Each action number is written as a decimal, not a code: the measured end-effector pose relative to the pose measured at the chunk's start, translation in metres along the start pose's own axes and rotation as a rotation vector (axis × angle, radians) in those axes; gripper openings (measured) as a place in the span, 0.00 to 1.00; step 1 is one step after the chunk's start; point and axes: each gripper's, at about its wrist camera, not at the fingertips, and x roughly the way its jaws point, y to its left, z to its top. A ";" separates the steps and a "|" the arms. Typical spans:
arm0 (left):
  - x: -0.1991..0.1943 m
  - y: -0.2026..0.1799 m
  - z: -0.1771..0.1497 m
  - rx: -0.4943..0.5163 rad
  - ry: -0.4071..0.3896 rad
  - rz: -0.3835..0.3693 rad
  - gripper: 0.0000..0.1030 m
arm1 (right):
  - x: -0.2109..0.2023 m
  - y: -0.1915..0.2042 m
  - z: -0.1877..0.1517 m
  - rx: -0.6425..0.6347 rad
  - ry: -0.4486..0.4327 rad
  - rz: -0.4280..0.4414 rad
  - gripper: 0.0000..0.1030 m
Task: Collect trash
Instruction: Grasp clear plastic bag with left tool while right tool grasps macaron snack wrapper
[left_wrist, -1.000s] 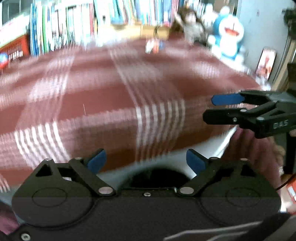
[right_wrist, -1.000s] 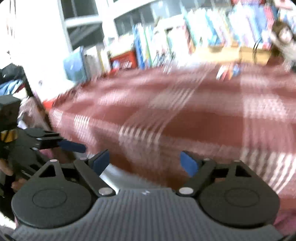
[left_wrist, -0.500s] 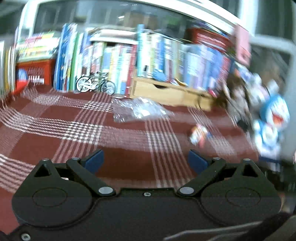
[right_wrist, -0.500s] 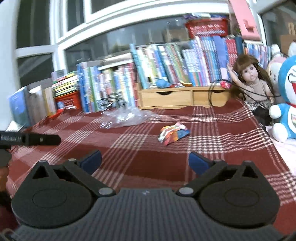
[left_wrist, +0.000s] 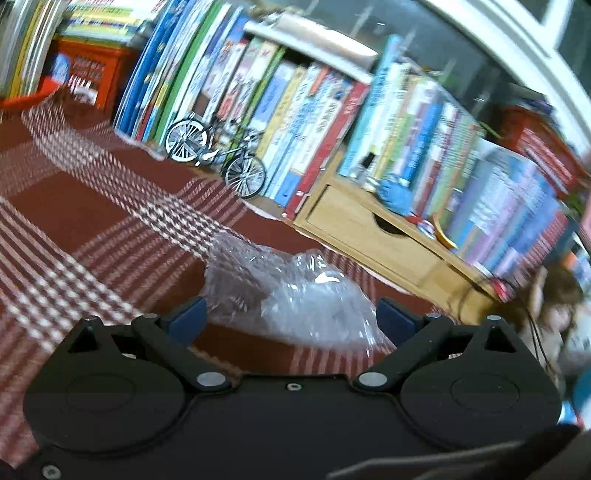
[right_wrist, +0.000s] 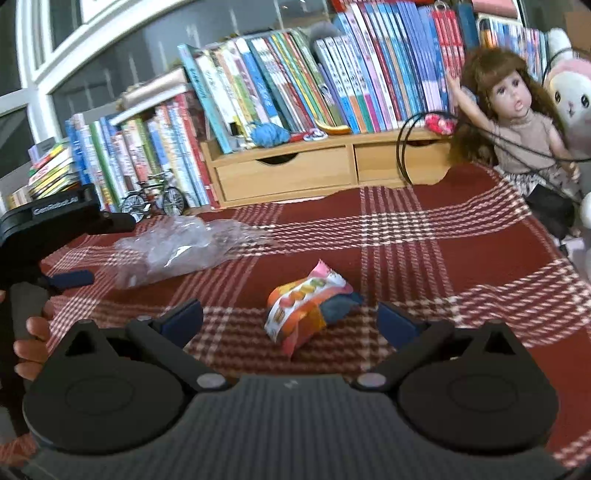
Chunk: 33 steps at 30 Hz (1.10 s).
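Checked cloth ahead: both released, left claw (left_wrist: 290, 317) nears plastic bag (left_wrist: 295, 299), right claw (right_wrist: 290, 319), jaws just spread, must clench snack wrapper (right_wrist: 308, 308).

I count one clear plastic bag (right_wrist: 173, 251), one snack wrapper (right_wrist: 306, 310), one toy bicycle (right_wrist: 153, 199), one doll (right_wrist: 517, 122), two drawers (right_wrist: 284, 173).

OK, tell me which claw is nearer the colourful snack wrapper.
Right. The right claw opens just short of the snack wrapper; the left claw faces the clear plastic bag further left.
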 end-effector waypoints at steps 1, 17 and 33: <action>0.013 -0.002 0.000 -0.032 0.015 0.018 0.95 | 0.008 0.000 0.002 0.012 0.008 -0.005 1.00; 0.061 0.001 -0.018 -0.161 0.073 -0.038 0.18 | 0.051 0.008 -0.003 -0.030 0.076 -0.021 0.60; -0.044 0.003 -0.032 0.139 0.016 -0.070 0.11 | -0.013 0.017 -0.020 -0.061 -0.004 0.059 0.40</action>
